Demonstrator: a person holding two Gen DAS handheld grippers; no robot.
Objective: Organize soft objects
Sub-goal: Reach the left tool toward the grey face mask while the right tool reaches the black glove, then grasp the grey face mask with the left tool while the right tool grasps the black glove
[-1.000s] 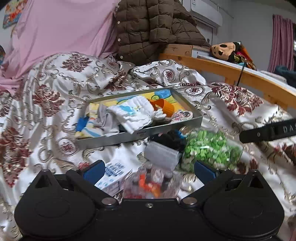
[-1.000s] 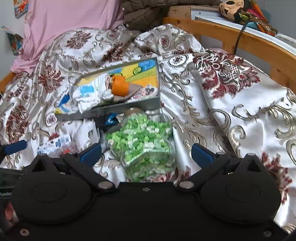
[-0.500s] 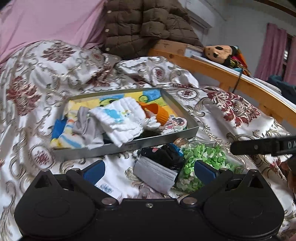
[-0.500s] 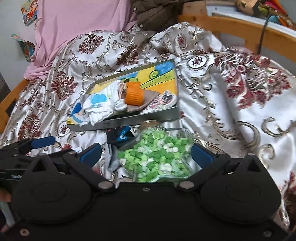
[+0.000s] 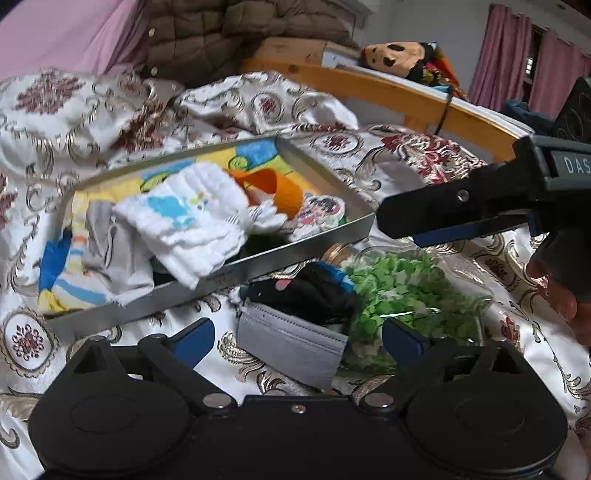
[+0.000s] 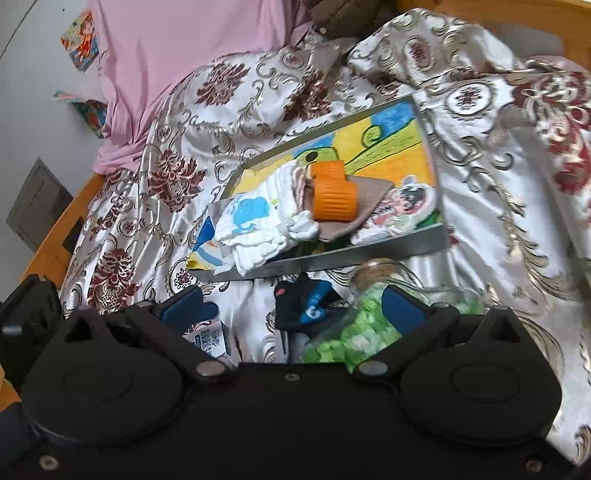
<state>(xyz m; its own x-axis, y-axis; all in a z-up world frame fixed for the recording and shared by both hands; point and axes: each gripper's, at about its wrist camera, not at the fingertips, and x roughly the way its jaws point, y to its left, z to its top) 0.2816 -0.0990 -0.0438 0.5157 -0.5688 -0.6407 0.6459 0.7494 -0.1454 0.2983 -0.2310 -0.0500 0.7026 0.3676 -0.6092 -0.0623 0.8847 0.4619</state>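
A grey metal tray (image 5: 229, 271) (image 6: 369, 254) lies on the bed and holds a white folded cloth (image 5: 188, 225) (image 6: 255, 225), a grey garment (image 5: 118, 254), an orange cup (image 5: 273, 184) (image 6: 334, 192) and a cartoon patch (image 5: 317, 216). In front of the tray lie a grey face mask (image 5: 291, 343), a black and blue sock bundle (image 5: 310, 291) (image 6: 303, 306) and a jar of green stars (image 5: 406, 291) (image 6: 354, 332). My left gripper (image 5: 297, 338) is open over the mask. My right gripper (image 6: 291, 310) is open above the bundle and jar; it also shows in the left wrist view (image 5: 461, 206).
A small white carton (image 6: 212, 338) lies by the right gripper's left finger. A brown puffer jacket (image 5: 221, 33) and pink sheet (image 6: 177, 55) are piled at the back. A wooden bed rail (image 5: 388, 92) runs on the right, with a plush toy (image 5: 399, 55) behind it.
Both grippers moved forward toward the tray and lower over the mask, bundle and jar. The right gripper swung left. Both stay open.
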